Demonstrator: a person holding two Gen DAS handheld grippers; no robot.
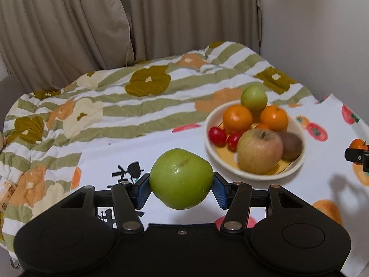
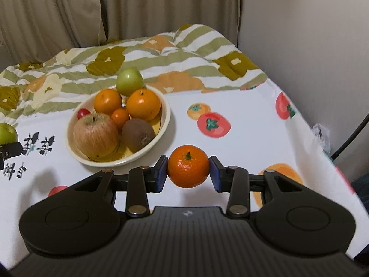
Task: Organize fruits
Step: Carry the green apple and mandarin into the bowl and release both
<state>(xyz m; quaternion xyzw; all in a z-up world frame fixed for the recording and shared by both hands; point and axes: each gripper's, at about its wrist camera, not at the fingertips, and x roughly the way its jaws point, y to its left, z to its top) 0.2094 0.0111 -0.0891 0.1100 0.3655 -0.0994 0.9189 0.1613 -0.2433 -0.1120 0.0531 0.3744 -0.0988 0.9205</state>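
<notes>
My left gripper [image 1: 181,188] is shut on a green apple [image 1: 181,179] and holds it above the cloth, left of and nearer than the cream bowl [image 1: 213,149]. My right gripper [image 2: 188,173] is shut on a small orange tangerine [image 2: 188,169], right of and nearer than the bowl [image 2: 166,117]. The bowl holds a reddish apple [image 2: 95,136], a kiwi [image 2: 138,135], two oranges [image 2: 143,105], a small tangerine [image 2: 120,116], a smaller green apple [image 2: 129,81] and red cherry tomatoes [image 1: 217,136]. The right gripper with its tangerine shows at the left wrist view's right edge [image 1: 357,154].
A white cloth printed with persimmons [image 2: 213,124] covers the surface. A striped floral quilt [image 1: 92,106] lies bunched behind and to the left. Beige curtains [image 1: 115,18] hang at the back and a wall [image 2: 311,46] stands to the right. The cloth's edge drops off at right.
</notes>
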